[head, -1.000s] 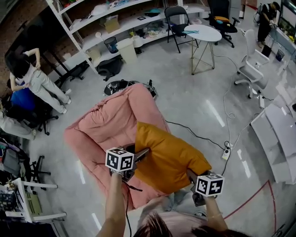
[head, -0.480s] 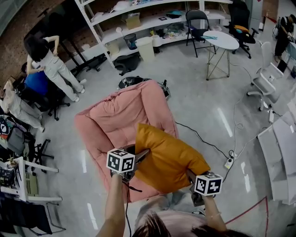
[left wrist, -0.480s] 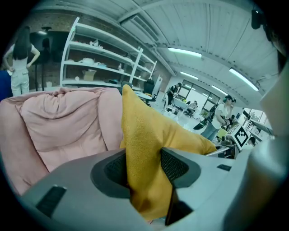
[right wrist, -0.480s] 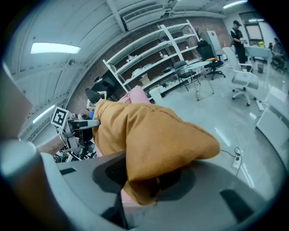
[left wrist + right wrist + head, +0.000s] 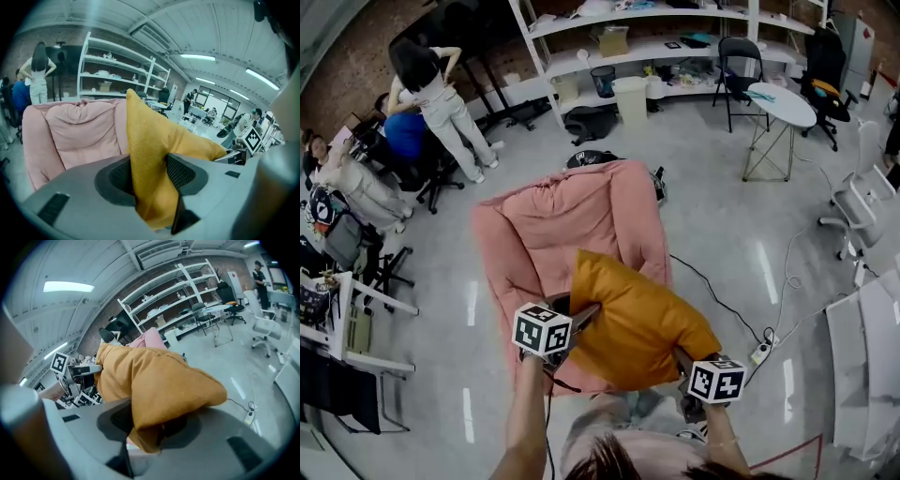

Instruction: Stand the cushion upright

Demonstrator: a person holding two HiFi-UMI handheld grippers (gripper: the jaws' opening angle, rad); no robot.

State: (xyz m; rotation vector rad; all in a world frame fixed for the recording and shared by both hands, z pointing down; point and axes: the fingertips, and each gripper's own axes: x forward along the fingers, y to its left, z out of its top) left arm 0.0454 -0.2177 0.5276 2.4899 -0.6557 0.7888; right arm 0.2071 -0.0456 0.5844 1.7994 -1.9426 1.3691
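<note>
Head view cuts the person off at 6 o'clock; only hair and forearms show. The yellow cushion (image 5: 637,323) sits at the centre, its near edge hidden behind both tongs. At 8 o'clock the left gripper (image 5: 584,312) clamps one corner. At 5 o'clock the right gripper (image 5: 680,357) pinches another, and its jaws have just been closing with the fabric between them. The cushion lies tilted over the seat of a pink armchair (image 5: 553,225), covering part of it. Around them spreads a glossy grey floor (image 5: 722,225), with shelves (image 5: 675,47) at 12 o'clock, a round table (image 5: 781,103) at 2 o'clock and people (image 5: 431,103) at 10 o'clock.
</note>
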